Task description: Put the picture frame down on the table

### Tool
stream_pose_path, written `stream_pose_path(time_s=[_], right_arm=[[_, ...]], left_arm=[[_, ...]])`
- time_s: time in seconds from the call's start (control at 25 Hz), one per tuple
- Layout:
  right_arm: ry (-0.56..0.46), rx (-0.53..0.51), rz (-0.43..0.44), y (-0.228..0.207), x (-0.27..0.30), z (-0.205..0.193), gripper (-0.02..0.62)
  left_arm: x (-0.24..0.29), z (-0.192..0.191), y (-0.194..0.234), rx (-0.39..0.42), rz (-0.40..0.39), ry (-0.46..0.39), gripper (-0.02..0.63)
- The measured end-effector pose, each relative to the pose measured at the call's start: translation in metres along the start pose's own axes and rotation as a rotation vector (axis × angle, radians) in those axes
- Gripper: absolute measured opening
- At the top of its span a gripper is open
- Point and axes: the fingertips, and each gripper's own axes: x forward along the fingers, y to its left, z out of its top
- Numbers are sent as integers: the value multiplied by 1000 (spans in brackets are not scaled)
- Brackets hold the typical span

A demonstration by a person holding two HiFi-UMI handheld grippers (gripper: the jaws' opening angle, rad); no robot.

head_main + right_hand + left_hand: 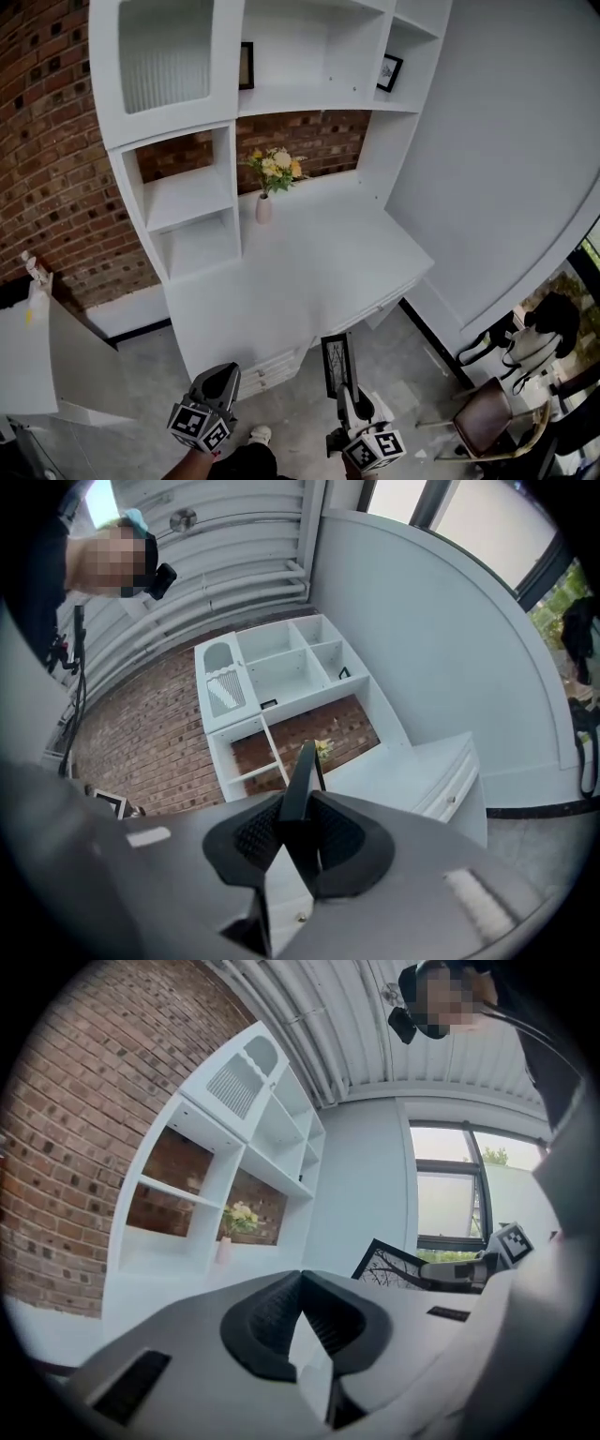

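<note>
**Picture frame, in hand, not yet on the desk**

Setting: a white desk [319,272] with a white shelving unit [187,202] built over it stands against a red brick wall [47,169], with grey floor [141,375] in front.

Head view:
- On the desktop near the back stands a pale vase [264,208] of yellow flowers [276,167], upright.
- Two small black-framed shelf pictures [246,66] sit on the upper shelves.
- My left gripper [221,375] is at lower left, in front of the desk drawers [272,366].
- My right gripper [345,396] is at lower centre and grasps the picture frame [337,363] by its lower edge.
- The frame stands upright in the air just before the desk's front edge, clear of the desktop.
- A brown chair [487,412] is at lower right, well apart from the desk.

Left gripper view:
- The jaws are pressed together with nothing between them.
- The shelving and flowers lie beyond to the left.
- The frame and my right gripper are to the right, before a window [450,1204].

Right gripper view:
- The jaws are clenched on the black frame.
- The frame is seen edge-on, rising from between the ribbed pads [256,834].
- The desk and shelving lie beyond.
</note>
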Motion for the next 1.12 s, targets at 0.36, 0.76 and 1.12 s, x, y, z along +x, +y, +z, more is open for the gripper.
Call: stream_pose_path(time_s=[0.36,0.76,1.12], right_arm=[[-51,5,-91,-30,61,7,67],[-56,20,-104,-65,99,16,67],[-5,54,-37,-134,145,40,67]], left_arm=[[88,5,22,8,-135,37,5],[140,-10,27,-14,-169,77,5],[209,-13,13,-26,-88,75,5]])
